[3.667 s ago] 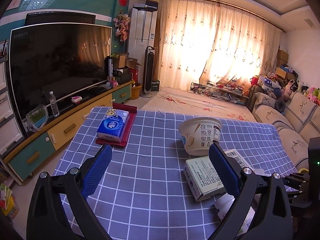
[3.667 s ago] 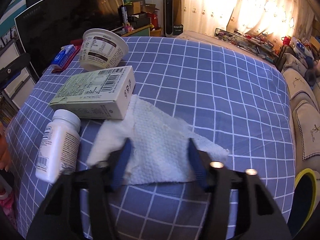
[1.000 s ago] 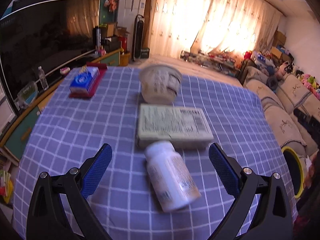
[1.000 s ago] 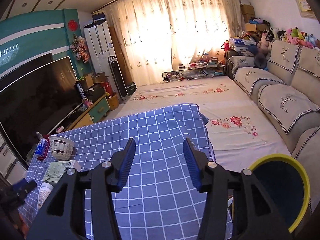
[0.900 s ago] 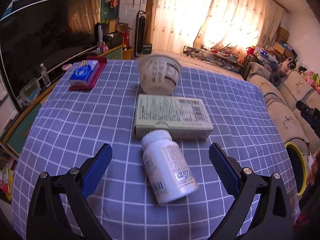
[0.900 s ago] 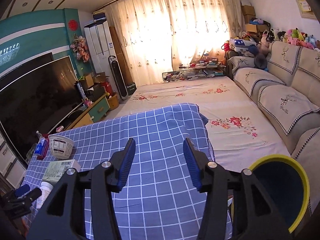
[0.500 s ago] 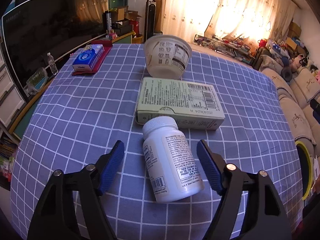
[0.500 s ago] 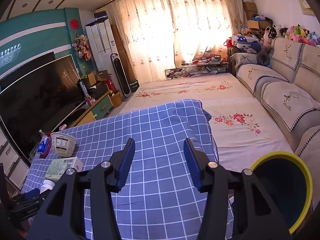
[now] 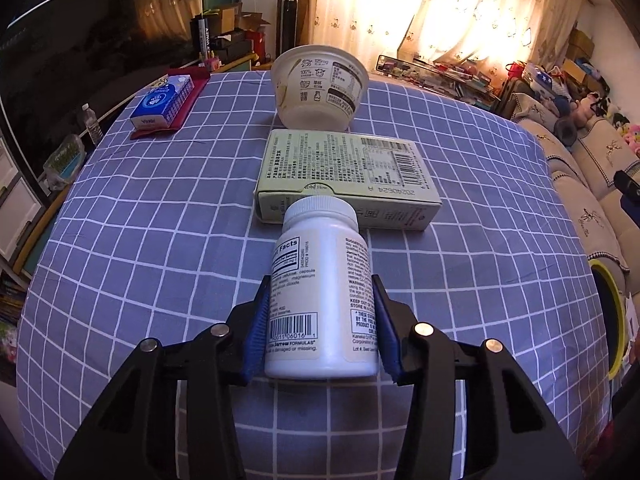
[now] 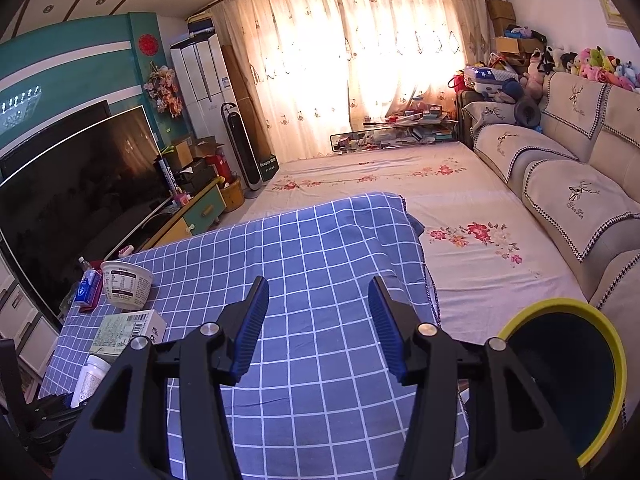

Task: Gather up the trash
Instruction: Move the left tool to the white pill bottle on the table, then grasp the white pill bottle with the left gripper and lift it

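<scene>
A white plastic pill bottle (image 9: pixel 323 292) with a screw cap is seen lying on the blue checked tablecloth (image 9: pixel 160 248), its label reading "Jarrow FORMULAS" beside a barcode, its cap touching a pale green cardboard box (image 9: pixel 348 172) stamped "20240624"; a white paper bowl (image 9: pixel 319 86) printed "125mg" and "100%" stands behind the box; the left gripper (image 9: pixel 322 328) is angled downward, its 2 blue pads closing against the bottle's sides; the right gripper (image 10: pixel 318 324) is held part-spread over the cloth, nothing between its pads, near a yellow-rimmed dark bin (image 10: pixel 564 376).
</scene>
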`<state>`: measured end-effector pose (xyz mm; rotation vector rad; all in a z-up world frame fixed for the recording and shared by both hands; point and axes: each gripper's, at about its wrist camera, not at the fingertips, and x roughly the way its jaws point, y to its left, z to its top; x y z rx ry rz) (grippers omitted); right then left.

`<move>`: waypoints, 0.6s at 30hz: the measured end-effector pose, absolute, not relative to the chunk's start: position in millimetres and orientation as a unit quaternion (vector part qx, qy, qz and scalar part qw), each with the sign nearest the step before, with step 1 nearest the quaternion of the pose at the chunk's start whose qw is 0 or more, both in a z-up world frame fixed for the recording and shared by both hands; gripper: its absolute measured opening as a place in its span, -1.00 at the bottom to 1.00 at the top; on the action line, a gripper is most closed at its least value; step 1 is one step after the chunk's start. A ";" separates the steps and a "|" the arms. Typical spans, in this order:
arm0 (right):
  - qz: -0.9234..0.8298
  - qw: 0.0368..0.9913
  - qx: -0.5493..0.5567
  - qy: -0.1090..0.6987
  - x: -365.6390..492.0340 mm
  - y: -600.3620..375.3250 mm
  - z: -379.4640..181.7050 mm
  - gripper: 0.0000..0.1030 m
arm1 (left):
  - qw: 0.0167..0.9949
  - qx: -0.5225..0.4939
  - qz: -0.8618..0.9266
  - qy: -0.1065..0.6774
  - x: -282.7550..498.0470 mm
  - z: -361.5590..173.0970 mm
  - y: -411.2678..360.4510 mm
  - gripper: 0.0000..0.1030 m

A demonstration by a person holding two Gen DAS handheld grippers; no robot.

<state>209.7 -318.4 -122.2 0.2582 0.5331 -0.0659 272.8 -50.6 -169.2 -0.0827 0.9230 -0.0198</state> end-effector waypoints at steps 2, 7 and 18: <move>-0.032 0.957 0.130 0.259 208.2 -318.6 -120.2 -0.04 | 0.897 -0.035 -0.019 0.439 266.5 -164.4 -55.4 -0.10; -0.037 0.963 0.125 0.237 199.3 -319.0 -108.7 -0.04 | 0.907 -0.016 -0.047 0.419 250.4 -147.5 -75.2 -0.10; -0.110 0.969 0.131 0.180 125.6 -383.5 -65.3 -0.01 | 0.891 0.047 -0.220 0.393 226.5 -115.4 -198.7 -0.10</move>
